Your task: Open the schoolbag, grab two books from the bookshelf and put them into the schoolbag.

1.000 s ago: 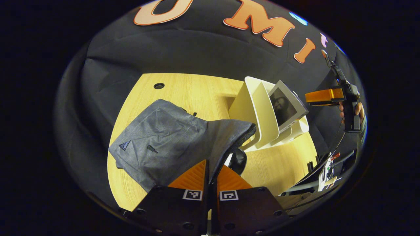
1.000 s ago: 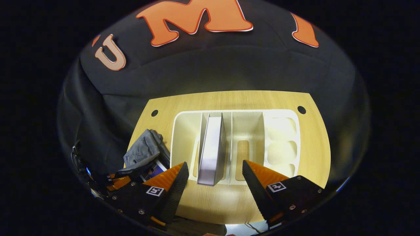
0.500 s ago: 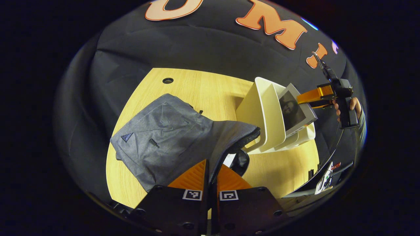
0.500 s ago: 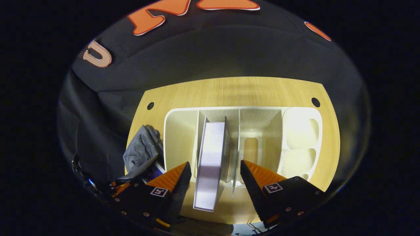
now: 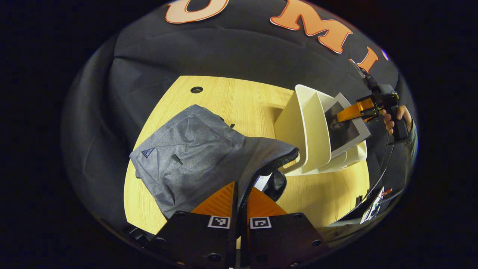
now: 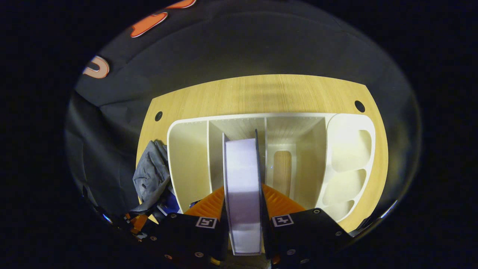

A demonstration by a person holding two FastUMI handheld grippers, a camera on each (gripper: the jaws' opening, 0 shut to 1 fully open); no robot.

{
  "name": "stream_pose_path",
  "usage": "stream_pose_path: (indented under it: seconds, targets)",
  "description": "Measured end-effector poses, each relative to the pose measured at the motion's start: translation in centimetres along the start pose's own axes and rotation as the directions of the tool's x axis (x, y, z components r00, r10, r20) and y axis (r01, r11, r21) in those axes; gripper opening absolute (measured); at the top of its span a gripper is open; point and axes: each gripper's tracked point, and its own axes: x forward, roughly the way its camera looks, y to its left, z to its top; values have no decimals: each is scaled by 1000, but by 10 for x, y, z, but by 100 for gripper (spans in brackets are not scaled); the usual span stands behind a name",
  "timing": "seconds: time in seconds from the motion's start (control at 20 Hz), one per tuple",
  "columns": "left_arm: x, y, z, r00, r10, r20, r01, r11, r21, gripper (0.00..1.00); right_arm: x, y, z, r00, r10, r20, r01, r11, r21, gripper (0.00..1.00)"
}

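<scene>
My right gripper (image 6: 243,209) clamps both fingers on the book (image 6: 242,186) standing in the bookshelf (image 6: 347,149), frame centre. My left gripper (image 5: 239,203), lower centre, pinches the schoolbag (image 5: 194,157) opening edge, fingers nearly together.

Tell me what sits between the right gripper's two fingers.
The book, standing in the bookshelf; the right gripper has closed on it, as the right gripper view shows.

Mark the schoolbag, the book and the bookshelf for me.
schoolbag (image 5: 194,157): left gripper view, grey front panel.
book (image 6: 242,179): right gripper view, white page edge between the fingers.
bookshelf (image 6: 186,157): right gripper view, left compartment wall.
</scene>
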Motion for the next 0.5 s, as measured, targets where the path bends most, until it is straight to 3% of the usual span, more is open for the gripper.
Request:
stream_pose_path:
  seconds: [0.05, 0.1, 0.15, 0.2, 0.25, 0.3, 0.5]
  targets:
    - [0, 0, 1, 1000, 2, 1, -2, 1000, 8, 5, -3, 1, -1, 1000, 9, -7, -9, 1000, 27, 39]
    - [1, 0, 4, 1000, 2, 4, -2, 1000, 19, 5, -5, 1, -2, 1000, 17, -14, -16, 999, 45, 48]
    - [-1, 1, 3, 1000, -1, 4, 1, 1000, 28, 5, -10, -2, -3, 1000, 18, -5, -18, 998, 53, 37]
    - [0, 1, 3, 1000, -7, 3, 7, 999, 33, 5, -16, -4, 0, 1000, 14, 16, -15, 998, 55, 37]
    - [0, 1, 3, 1000, -14, 4, 14, 999, 36, 5, -23, -4, 0, 999, 11, 39, -13, 998, 62, 27]
    - [0, 1, 3, 1000, -22, 3, 22, 999, 38, 5, -32, -3, 1, 998, 15, 56, -19, 997, 74, 37]
    - [-2, 2, 1, 997, -82, -5, 82, 993, 80, 5, -64, -1, -7, 991, 5, 132, -22, 991, 130, 37]
